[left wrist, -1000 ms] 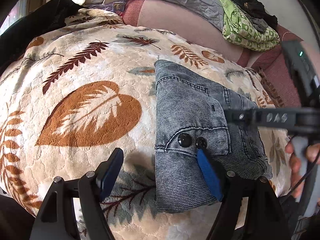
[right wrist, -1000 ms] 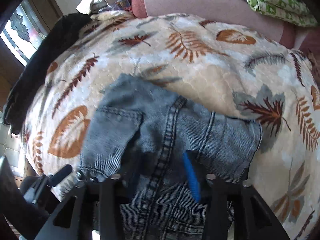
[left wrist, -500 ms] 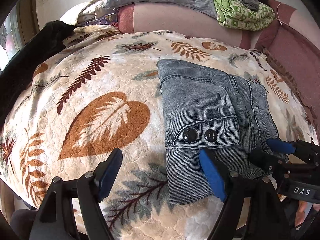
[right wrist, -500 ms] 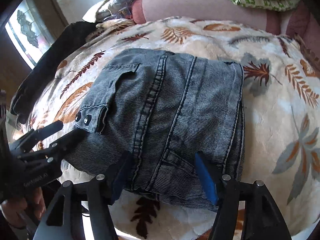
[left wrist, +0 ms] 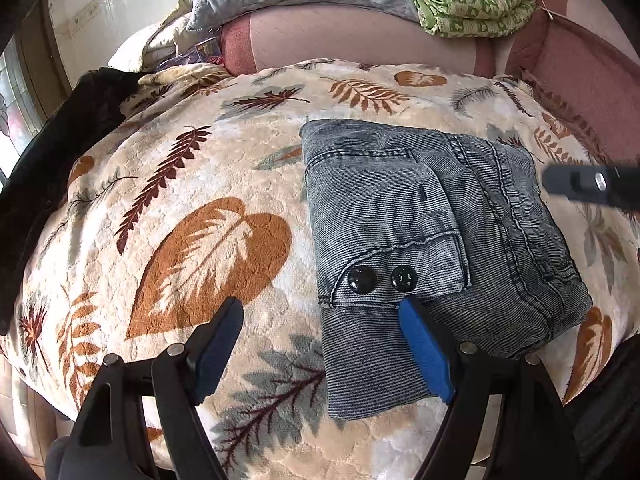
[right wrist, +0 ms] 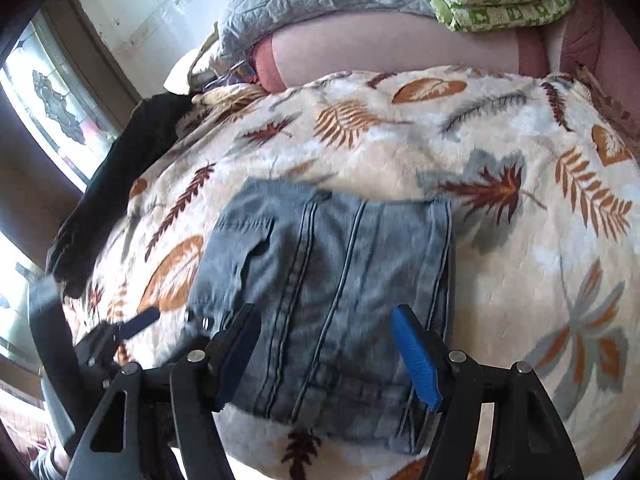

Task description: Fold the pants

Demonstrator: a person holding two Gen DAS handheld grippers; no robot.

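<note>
We see the pants (left wrist: 432, 236) folded on the bed (left wrist: 180, 200) — thick denim, soft but heavy. Left gripper (left wrist: 320, 356) and right gripper (right wrist: 328, 356) have jaws released, holding nothing — we would take the thick folded edge.

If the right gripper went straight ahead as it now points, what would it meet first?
Probably the folded grey denim pants lying on the leaf-print blanket; the right gripper, jaws open, already frames them, though depth is unclear.

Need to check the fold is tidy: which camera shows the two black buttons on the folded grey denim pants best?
The left wrist view: the two black buttons sit sharp and face-on on the folded grey denim pants, just beyond the open left gripper. The right wrist view is motion-blurred; there they are only small specks at the pants' left edge.
</note>
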